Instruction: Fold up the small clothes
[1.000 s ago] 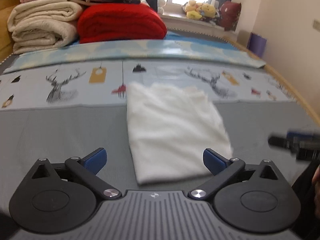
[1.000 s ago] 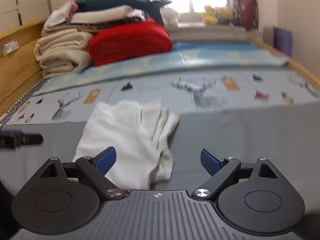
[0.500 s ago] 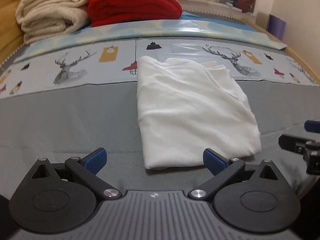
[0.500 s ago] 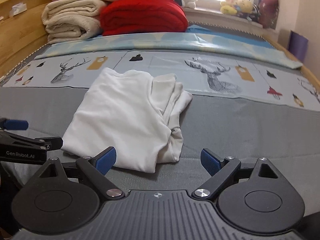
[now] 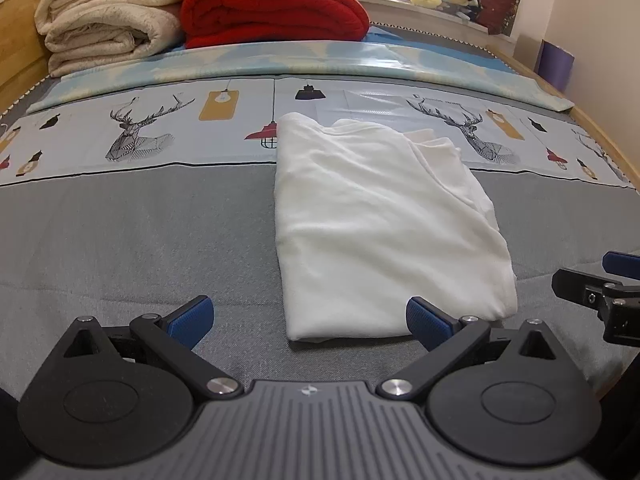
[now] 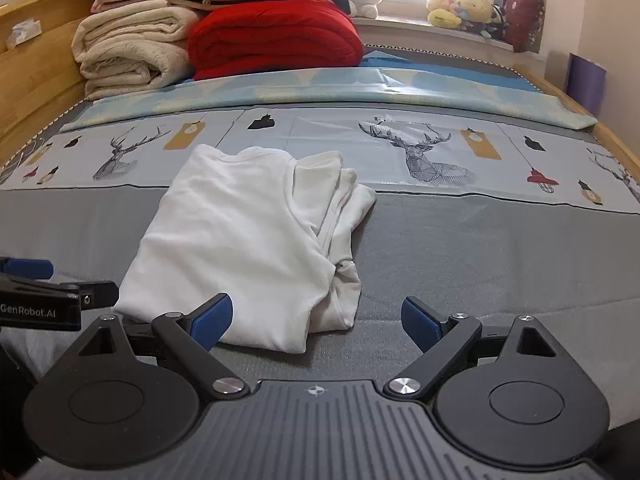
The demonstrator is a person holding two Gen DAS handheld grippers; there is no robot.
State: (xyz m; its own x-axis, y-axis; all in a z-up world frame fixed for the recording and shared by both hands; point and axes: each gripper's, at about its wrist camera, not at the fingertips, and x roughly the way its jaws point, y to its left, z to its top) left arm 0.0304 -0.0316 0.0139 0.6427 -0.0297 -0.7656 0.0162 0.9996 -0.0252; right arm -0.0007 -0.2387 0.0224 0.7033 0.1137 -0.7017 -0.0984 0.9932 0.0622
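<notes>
A white garment (image 5: 380,224) lies folded in a rough rectangle on the grey bedcover, with its sleeves bunched along its right side (image 6: 340,208). My left gripper (image 5: 308,320) is open and empty, low over the bed at the garment's near edge. My right gripper (image 6: 316,322) is open and empty at the garment's near right corner. Each gripper shows at the edge of the other's view: the right one (image 5: 600,288) and the left one (image 6: 44,292).
A cream blanket (image 5: 108,20) and a red blanket (image 5: 276,4) are stacked at the head of the bed. Plush toys (image 6: 460,8) sit on the window sill. A wooden bed rail (image 6: 36,92) runs along the left, and another (image 5: 600,136) along the right.
Both grippers have dropped lower and come closer to the garment's near edge. The garment has not moved. Both grippers stayed open.
</notes>
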